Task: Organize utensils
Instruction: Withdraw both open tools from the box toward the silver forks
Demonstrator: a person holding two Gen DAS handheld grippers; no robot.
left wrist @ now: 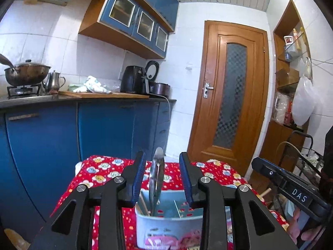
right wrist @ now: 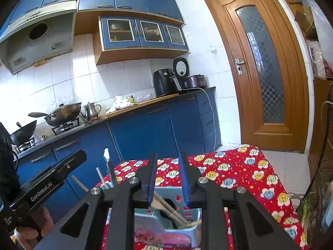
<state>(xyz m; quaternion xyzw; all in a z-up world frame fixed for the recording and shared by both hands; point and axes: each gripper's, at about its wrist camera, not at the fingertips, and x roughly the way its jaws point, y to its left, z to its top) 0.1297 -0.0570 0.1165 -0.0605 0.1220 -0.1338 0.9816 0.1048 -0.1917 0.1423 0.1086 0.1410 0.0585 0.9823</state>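
Hovering over the blue utensil holder (left wrist: 166, 225) on the red floral tablecloth (left wrist: 104, 170), the left gripper (left wrist: 163, 174) stood wide around, not touching, an upright metal utensil (left wrist: 156, 173). The right gripper (right wrist: 167, 177) hung narrower, empty, above the chopsticks (right wrist: 168, 208). Sorting seemed underway; closing on the utensil looked next.

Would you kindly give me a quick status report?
Both grippers open, empty. Spoon stands in holder with chopsticks. Nothing in the way.
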